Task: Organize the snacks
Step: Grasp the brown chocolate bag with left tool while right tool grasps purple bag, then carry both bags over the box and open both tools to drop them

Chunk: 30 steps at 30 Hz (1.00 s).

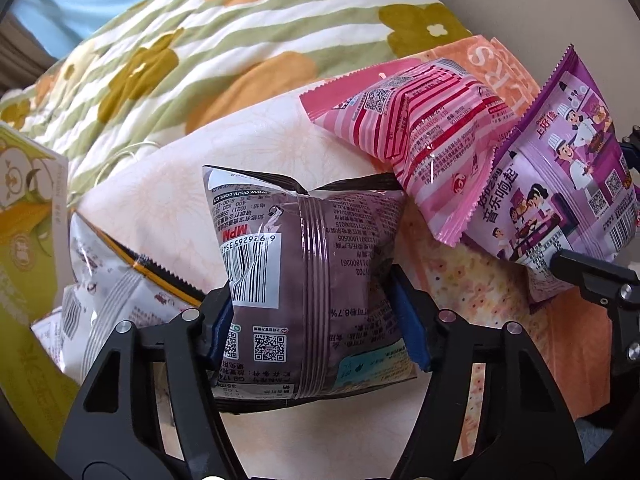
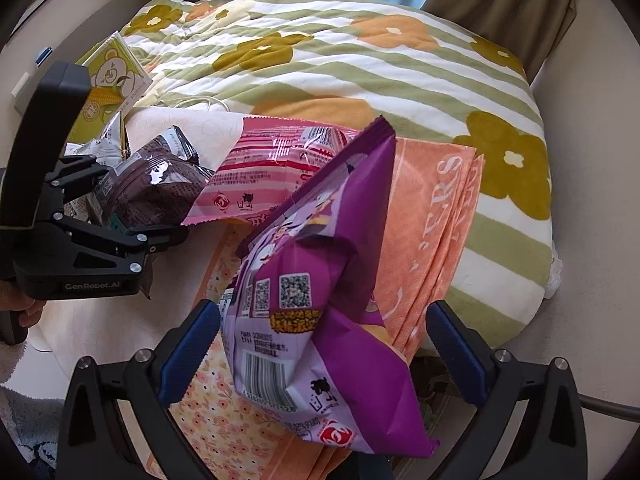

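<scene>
A brown snack bag [image 1: 312, 248] lies back side up on the pale cloth. My left gripper [image 1: 310, 286] is shut on it, and the blue pads pinch its sides into a waist. A pink striped bag [image 1: 420, 120] leans behind it. A purple snack bag [image 2: 320, 280] stands tilted between the fingers of my right gripper [image 2: 323, 306], which is open. The bag lies near the left pad, and the right pad stands well apart from it. In the right wrist view the left gripper [image 2: 132, 208] holds the brown bag [image 2: 160, 188] at the left.
A white snack bag [image 1: 112, 280] and a green carton [image 1: 24, 200] lie left of the brown bag. A folded orange towel [image 2: 432, 220] and a floral cloth [image 2: 216, 420] lie under the purple bag. A striped flowered quilt [image 2: 360, 60] fills the back. A hand [image 2: 28, 312] grips the left tool.
</scene>
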Each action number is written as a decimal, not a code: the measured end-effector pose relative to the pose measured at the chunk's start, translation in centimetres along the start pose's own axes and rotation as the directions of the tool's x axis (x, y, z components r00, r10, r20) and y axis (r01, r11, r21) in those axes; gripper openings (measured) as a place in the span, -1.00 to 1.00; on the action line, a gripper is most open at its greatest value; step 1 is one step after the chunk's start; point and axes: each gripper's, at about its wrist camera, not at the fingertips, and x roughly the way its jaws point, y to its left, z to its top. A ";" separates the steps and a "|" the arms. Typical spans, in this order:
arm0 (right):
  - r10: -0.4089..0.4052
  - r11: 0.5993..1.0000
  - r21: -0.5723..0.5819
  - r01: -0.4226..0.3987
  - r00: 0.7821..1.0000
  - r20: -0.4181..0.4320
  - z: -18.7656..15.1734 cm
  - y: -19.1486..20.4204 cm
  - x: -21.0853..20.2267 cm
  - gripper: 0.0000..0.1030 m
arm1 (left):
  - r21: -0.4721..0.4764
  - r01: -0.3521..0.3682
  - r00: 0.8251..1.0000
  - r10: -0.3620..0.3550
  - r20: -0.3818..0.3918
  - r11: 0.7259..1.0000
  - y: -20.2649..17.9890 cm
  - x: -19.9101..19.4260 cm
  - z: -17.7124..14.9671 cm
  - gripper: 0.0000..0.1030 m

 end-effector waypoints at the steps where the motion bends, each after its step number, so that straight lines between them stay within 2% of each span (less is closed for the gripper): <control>1: 0.004 1.000 -0.006 -0.004 1.000 0.000 0.0 0.1 0.1 0.99 | -0.007 0.001 1.000 -0.001 -0.001 1.000 0.0 -0.1 -0.2 0.23; 4: 0.000 1.000 -0.030 0.000 1.000 -0.004 0.1 0.4 0.3 0.94 | -0.029 -0.003 1.000 0.003 -0.001 1.000 0.0 -0.6 -0.9 0.23; 7: 0.019 0.999 -0.040 -0.020 1.000 -0.009 0.1 0.7 0.5 0.70 | -0.032 -0.023 1.000 0.023 0.004 0.999 -0.1 -1.1 -1.4 0.23; 9: 0.029 0.999 -0.044 -0.030 1.000 -0.010 0.0 0.9 0.5 0.61 | -0.020 -0.043 0.999 0.043 0.010 0.999 -0.4 -1.5 -1.6 0.23; 12: 0.021 0.998 -0.051 -0.021 1.000 -0.009 -0.1 1.2 0.2 0.49 | -0.035 -0.034 0.999 0.035 0.014 0.999 -0.3 -2.1 -2.1 0.23; 17: 0.016 0.999 -0.038 -0.016 1.000 -0.003 -0.6 1.5 -0.6 0.20 | -0.057 -0.023 0.999 0.025 0.037 0.998 -0.1 -3.8 -3.4 0.23; 22: -0.002 1.000 -0.017 0.002 1.000 0.021 -1.6 2.4 -1.9 0.05 | -0.063 -0.008 0.997 0.013 0.075 0.998 0.2 -6.0 -4.9 0.23; 25: -0.006 1.000 -0.007 0.007 0.999 0.045 -2.2 3.0 -3.2 0.05 | -0.063 0.001 0.995 0.006 0.104 0.998 0.6 -7.7 -5.8 0.23; 30: -0.058 0.998 0.012 0.057 0.993 0.100 -2.8 4.9 -6.3 0.04 | -0.048 0.048 0.986 -0.040 0.161 0.998 2.0 -11.6 -7.3 0.23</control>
